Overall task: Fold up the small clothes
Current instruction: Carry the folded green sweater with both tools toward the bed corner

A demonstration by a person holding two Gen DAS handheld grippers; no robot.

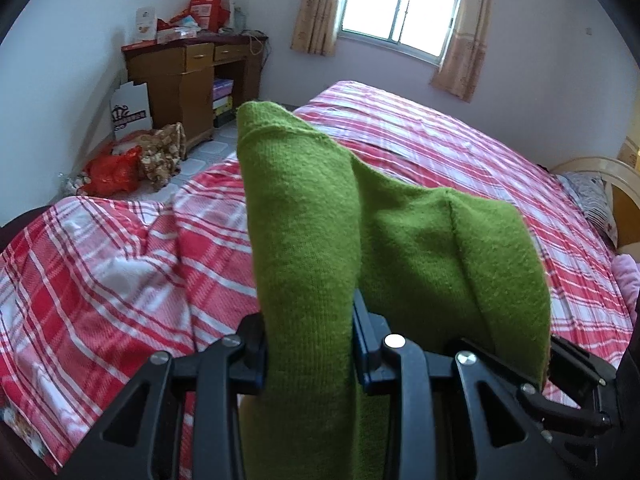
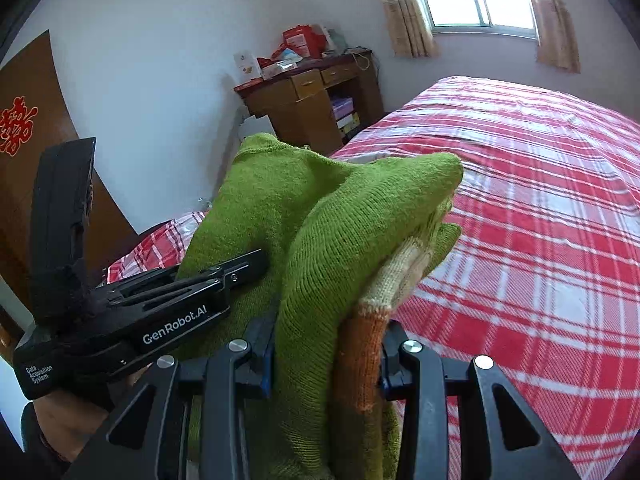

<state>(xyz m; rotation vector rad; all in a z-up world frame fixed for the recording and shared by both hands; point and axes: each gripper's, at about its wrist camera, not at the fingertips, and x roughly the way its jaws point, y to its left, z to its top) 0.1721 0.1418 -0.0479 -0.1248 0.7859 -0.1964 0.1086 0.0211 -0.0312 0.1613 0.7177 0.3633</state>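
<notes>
Green knit garment [image 1: 308, 264] — pinched by left gripper [image 1: 310, 354] and right gripper [image 2: 328, 354]; lower portion cut off at 6 o'clock, fingertips buried in fabric.

Bed [image 1: 460, 152] with red-and-white plaid cover. Wooden desk [image 1: 188, 76] in the far corner, boxes and red packets [image 1: 204, 12] piled on top. Window [image 1: 400, 4] with beige curtains [image 1: 316, 8]. Red bag [image 1: 112, 170] and white carton [image 1: 130, 110] on the floor by the desk. Brown door [image 2: 24, 152] with red paper cutout.
</notes>
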